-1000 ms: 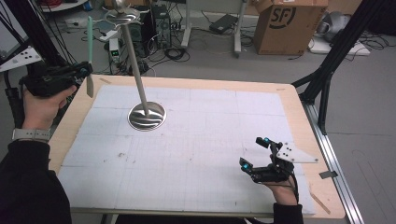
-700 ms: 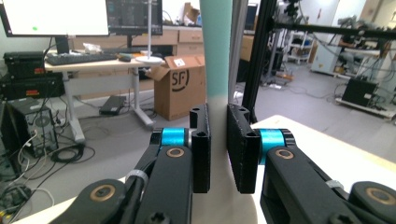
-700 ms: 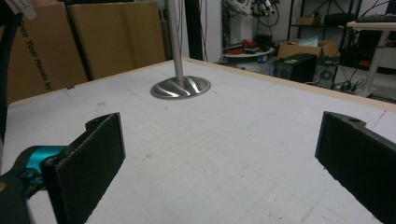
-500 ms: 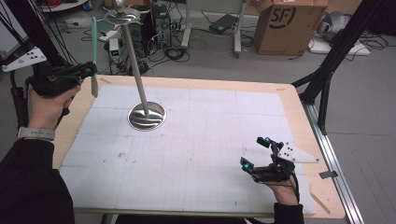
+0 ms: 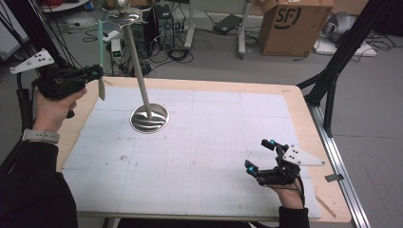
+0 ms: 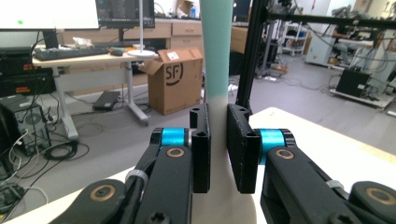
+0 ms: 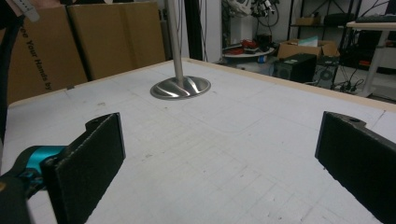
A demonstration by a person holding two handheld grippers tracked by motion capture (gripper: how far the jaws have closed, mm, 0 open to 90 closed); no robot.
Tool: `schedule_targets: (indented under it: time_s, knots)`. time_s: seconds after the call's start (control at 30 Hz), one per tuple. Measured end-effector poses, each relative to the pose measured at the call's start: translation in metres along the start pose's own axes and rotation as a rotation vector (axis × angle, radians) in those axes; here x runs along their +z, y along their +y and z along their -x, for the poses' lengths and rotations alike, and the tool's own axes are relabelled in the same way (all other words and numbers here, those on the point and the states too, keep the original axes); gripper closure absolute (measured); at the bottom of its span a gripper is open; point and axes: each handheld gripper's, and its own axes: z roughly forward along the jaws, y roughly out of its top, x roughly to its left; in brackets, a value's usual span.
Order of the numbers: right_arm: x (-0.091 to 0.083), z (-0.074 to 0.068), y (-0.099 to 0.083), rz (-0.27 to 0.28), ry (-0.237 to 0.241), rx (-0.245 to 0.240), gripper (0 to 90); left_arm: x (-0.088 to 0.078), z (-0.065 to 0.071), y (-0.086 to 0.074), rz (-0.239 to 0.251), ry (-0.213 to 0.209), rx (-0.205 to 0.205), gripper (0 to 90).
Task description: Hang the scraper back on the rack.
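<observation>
Carrying is the step in hand, by my reading: your left gripper (image 5: pixel 97 75) is clamped on a flat wand, pale at the lower part and mint green above (image 5: pixel 100 42), held upright in the air off the left edge of the table (image 5: pixel 304 109), to the left of the metal stand (image 5: pixel 149 118). In the left gripper view both black pads press the wand's (image 6: pixel 217 51) pale lower part, with the green length rising above them. The stand is a round steel base on the white mat (image 5: pixel 214 142) with a slanted pole going up to a small dish-like top (image 5: pixel 124 16).

Your right gripper (image 5: pixel 260 156) rests low on the mat, well to the right of the stand and nearer you, its jaws spread wide with nothing between them; the right gripper view looks across the mat to the stand's base (image 7: pixel 180 87).

Next, I judge, you need to bring the wand toward the stand without loosening the grip; what it should do there I cannot tell.

Against the frame a second ago, your left hand has drifted a little toward the stand and the wand's tip stands slightly nearer the pole. Your right gripper has not shifted.
</observation>
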Motion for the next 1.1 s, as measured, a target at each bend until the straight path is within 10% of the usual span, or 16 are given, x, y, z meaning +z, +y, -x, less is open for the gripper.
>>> schedule_targets:
  time_s: [0.43, 1.1]
  knots:
    - [0.000, 0.000, 0.000, 0.003, 0.004, 0.000, 0.3, 0.006, 0.007, 0.000, 0.000, 0.040, 0.002, 78.7]
    - [0.001, -0.001, 0.000, -0.006, 0.004, -0.003, 0.3, -0.015, 0.027, -0.019, -0.027, -0.005, 0.065, 23.8]
